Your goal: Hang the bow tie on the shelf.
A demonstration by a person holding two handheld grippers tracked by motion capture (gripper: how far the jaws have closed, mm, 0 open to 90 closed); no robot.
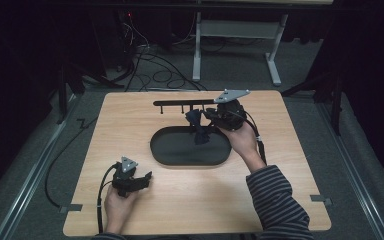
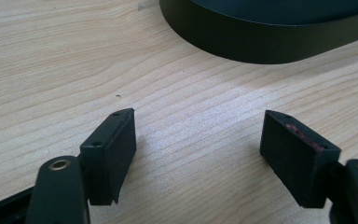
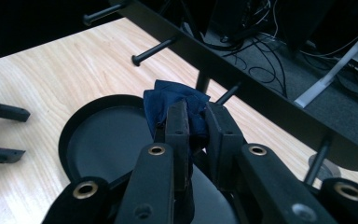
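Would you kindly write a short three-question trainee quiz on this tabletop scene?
1. True or false: the right gripper is shut on the blue cloth.
2. Which stands open over bare table: A) left gripper B) right gripper?
3. Fill in: the cloth hangs over the black ____, in front of the peg rack.

Key: 1 true; 2 A; 3 tray.

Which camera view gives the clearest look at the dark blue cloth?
The right gripper view: the blue cloth sits close up, bunched and pinched in the right tool, above the black tray. In the high view the cloth is a small dark shape hanging over the tray. The left gripper view gives the tray wall, not the cloth.
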